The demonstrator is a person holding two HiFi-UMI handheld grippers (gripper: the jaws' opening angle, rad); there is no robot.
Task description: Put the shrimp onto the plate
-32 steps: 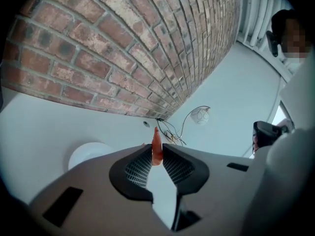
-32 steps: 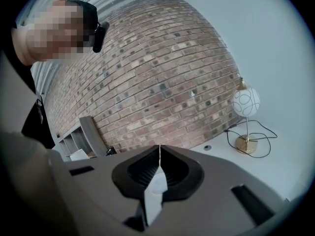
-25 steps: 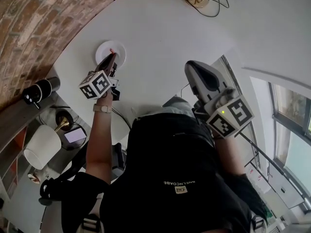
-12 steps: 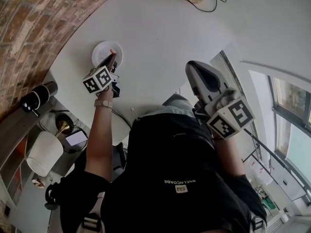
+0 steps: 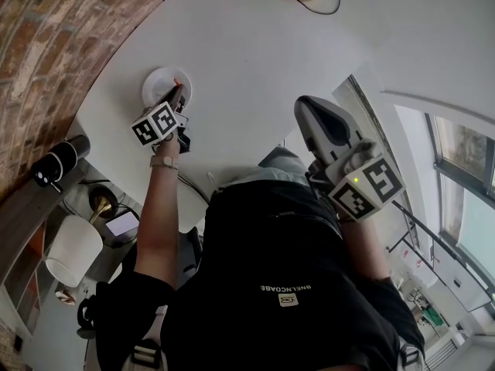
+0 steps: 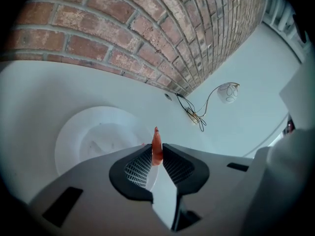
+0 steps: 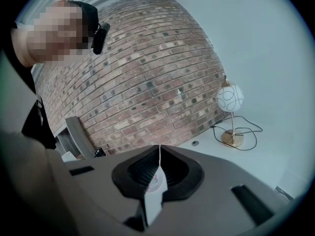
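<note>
Little has changed over the last second: the left tongs (image 6: 156, 155) stay clamped on the shrimp (image 6: 156, 144), whose red tip sticks up from between the ribbed pads. The tip now sits slightly closer to the rim of the white plate (image 6: 83, 132) than to its middle. The shrimp is not down yet, and whether it touches the plate cannot be told. The right tongs (image 7: 158, 152) are closed on nothing, held back near the person's body and well away from the plate on the white surface (image 5: 255, 52). The delivery looks nearly done, but letting go this near the rim might drop the shrimp off the edge.
</note>
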